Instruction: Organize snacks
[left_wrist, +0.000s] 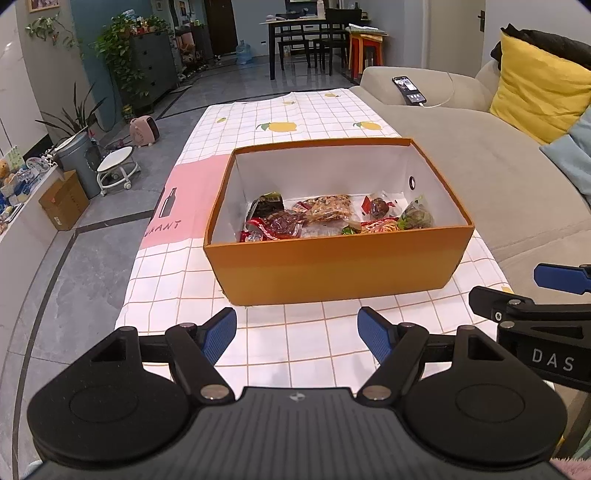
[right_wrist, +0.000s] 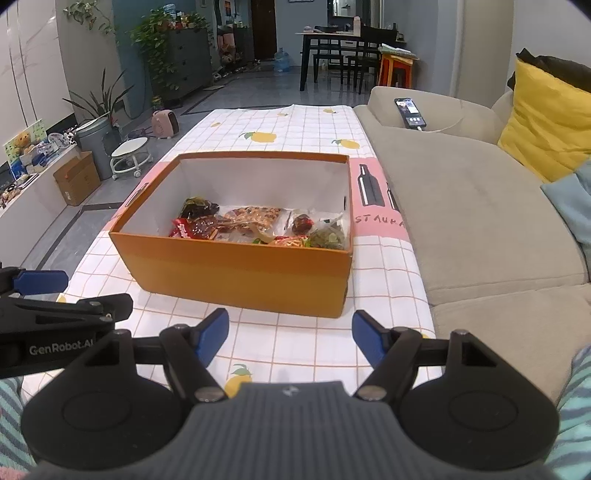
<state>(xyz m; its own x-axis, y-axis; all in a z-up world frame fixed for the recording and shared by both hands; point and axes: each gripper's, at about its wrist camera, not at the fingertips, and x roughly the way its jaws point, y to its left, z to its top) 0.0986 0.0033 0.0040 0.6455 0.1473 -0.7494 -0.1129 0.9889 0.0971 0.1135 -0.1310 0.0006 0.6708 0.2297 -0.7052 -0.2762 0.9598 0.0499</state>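
Sitting on the checked tablecloth (left_wrist: 295, 332) at 12 o'clock from both grippers, the orange box (left_wrist: 332, 269) has no lid, white inner walls, and all the snacks (left_wrist: 332, 218) piled along its floor. Left to right inside: a dark packet (left_wrist: 267, 205) at the 9 o'clock end, a red wrapped packet (left_wrist: 273, 227) just beside it, a clear bag of brown nut mix (left_wrist: 328, 208) in the middle, a small dark-red sweet (left_wrist: 378, 207), then a greenish packet (left_wrist: 415, 218) at the 3 o'clock end; wrappers overlap, mostly crinkly clear plastic. Left gripper (left_wrist: 297, 334) jaws wide apart, nothing between them, short of the box. Right gripper (right_wrist: 290, 338) likewise wide, nothing held, over bare cloth. Beige sofa (left_wrist: 480, 166) at 3 o'clock of the table.
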